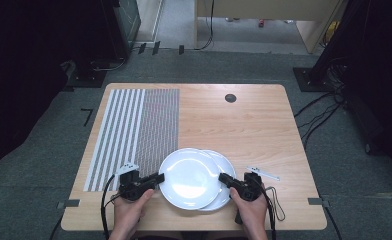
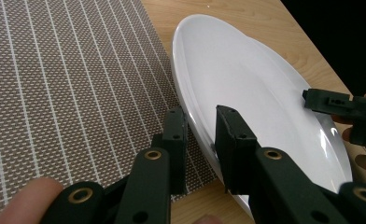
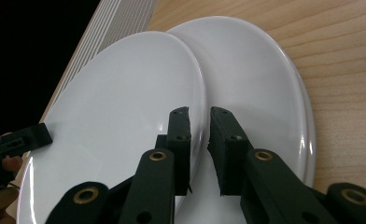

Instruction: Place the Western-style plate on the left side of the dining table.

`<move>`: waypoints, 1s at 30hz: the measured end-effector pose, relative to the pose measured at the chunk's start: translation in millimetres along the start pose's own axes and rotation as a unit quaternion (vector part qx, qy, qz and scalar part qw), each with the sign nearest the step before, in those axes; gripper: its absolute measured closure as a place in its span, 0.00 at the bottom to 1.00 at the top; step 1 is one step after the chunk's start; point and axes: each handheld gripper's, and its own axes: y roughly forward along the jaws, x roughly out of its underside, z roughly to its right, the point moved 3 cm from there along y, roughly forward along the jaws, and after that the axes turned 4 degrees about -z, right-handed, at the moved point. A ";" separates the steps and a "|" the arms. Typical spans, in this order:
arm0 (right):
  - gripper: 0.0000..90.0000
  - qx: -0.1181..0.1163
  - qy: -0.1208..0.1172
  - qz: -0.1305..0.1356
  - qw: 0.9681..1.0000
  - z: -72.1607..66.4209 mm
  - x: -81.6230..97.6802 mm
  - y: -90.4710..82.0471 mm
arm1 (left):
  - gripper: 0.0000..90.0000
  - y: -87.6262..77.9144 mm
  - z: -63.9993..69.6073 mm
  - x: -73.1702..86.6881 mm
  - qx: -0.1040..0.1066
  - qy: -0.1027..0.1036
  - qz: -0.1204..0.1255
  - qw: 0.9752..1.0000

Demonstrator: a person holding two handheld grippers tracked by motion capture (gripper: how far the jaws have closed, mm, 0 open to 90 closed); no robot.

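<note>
wooden table (image 1: 244, 120), woven placemat (image 1: 134, 130) at left. two white plates overlapping near centre: upper plate (image 1: 189, 177), lower plate (image 1: 223, 165). left gripper (image 1: 156, 178) and right gripper (image 1: 225, 178) each pinching upper plate's rim, jaws narrowly parted. risk: thin glazed rim slipping, upper plate dropping, chipping.

Lower plate (image 1: 225, 167) mostly hidden under upper plate (image 1: 190, 178). Upper plate's near rim cut off by bottom edge in both gripper views. Small white object (image 1: 263, 173) right of plates too small to identify.
</note>
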 end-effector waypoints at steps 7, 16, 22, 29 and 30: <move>0.85 0.001 0.016 0.003 1.000 1.4 0.4 2.6 | 0.84 0.5 -0.3 0.1 0.000 0.001 0.002 1.000; 0.89 -0.005 0.020 0.000 1.000 -1.8 2.2 6.6 | 0.84 1.4 0.3 0.8 -0.005 -0.004 0.002 1.000; 0.94 -0.036 0.059 0.011 0.998 0.6 -0.2 2.7 | 0.84 0.9 1.9 0.5 -0.010 -0.005 0.005 1.000; 0.97 -0.059 0.093 0.041 0.993 0.3 -1.3 -1.4 | 0.86 -0.5 4.5 -1.1 -0.012 -0.002 0.006 1.000; 0.97 -0.059 0.093 0.043 0.993 0.2 -1.1 -1.4 | 0.86 -0.4 4.3 -0.9 -0.009 -0.006 0.006 1.000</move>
